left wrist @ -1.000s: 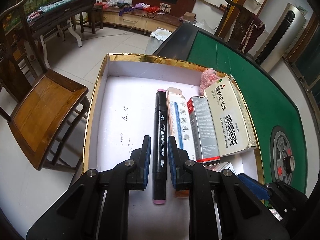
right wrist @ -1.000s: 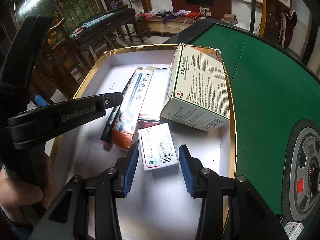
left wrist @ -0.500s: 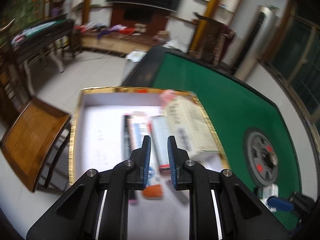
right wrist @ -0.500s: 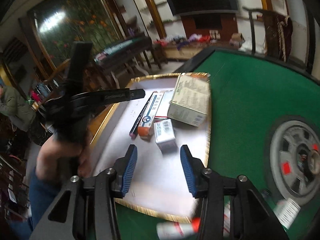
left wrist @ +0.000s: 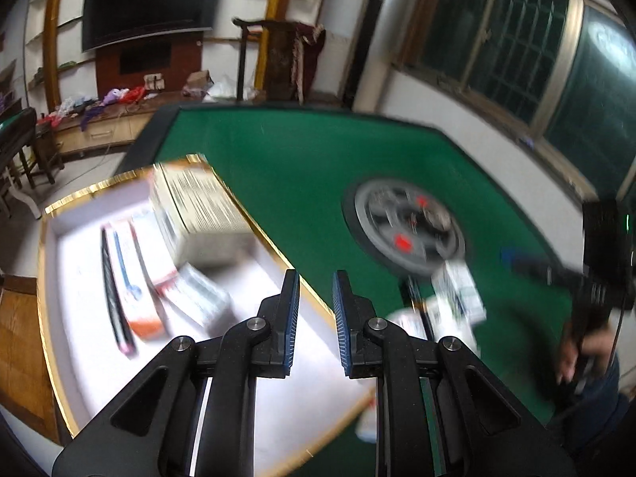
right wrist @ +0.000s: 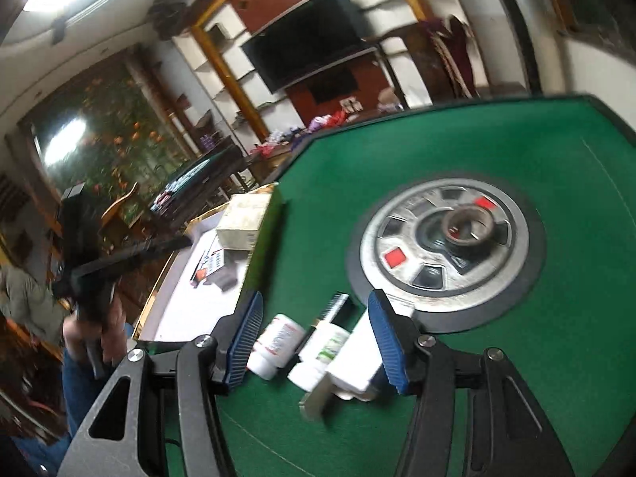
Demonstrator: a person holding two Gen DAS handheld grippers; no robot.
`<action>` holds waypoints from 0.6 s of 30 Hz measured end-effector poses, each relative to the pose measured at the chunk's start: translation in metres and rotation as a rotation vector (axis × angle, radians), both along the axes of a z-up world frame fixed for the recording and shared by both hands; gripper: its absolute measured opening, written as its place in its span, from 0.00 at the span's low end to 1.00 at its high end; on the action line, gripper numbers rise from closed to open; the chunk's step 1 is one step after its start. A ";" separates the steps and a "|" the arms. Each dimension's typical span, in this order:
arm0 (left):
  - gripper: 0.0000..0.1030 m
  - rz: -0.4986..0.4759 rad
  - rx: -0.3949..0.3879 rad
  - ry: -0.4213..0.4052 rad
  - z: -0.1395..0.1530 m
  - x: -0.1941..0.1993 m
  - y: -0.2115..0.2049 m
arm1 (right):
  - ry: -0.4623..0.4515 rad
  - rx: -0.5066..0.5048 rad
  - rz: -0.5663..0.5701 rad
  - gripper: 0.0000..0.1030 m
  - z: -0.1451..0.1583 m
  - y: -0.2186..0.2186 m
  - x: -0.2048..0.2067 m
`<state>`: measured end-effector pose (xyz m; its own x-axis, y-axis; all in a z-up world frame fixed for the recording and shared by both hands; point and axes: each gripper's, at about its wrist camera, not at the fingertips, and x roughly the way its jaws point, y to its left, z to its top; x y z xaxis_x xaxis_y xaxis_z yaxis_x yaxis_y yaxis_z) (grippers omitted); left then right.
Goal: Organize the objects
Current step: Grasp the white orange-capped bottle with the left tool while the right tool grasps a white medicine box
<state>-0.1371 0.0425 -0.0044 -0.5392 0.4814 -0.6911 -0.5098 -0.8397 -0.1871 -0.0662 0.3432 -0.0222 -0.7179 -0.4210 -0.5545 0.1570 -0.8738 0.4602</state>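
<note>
My left tongs (left wrist: 315,320) are pressed together on nothing over the gold-rimmed tray (left wrist: 254,218), where the boxes (left wrist: 198,210) already lie. My right tongs (right wrist: 314,342) are spreading, empty, above two white plastic bottles (right wrist: 278,344) and a black comb (right wrist: 334,308) on the green felt table (right wrist: 556,278). I judge this the reach for the next pickup: the round, smooth bottle needs a wide, squared-up pinch or it will roll.

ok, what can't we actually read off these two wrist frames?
- Left wrist: items in the gold-rimmed tray are motion-smeared; labels unreadable.
- Left wrist: the left gripper covers the tray's near corner.
- Right wrist: white bottles are blurred; the right gripper, jaws opening, cuts off the box beside them.
</note>
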 end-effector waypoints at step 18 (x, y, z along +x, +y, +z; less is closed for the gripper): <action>0.19 -0.205 -0.231 -0.037 -0.051 0.085 0.051 | -0.026 -0.081 0.025 0.54 -0.003 0.003 0.009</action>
<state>-0.0521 0.0939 -0.0557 -0.4191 0.4055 -0.8124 -0.6696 -0.7423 -0.0250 -0.0575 0.3462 -0.0252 -0.6923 -0.4828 -0.5363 0.1648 -0.8294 0.5338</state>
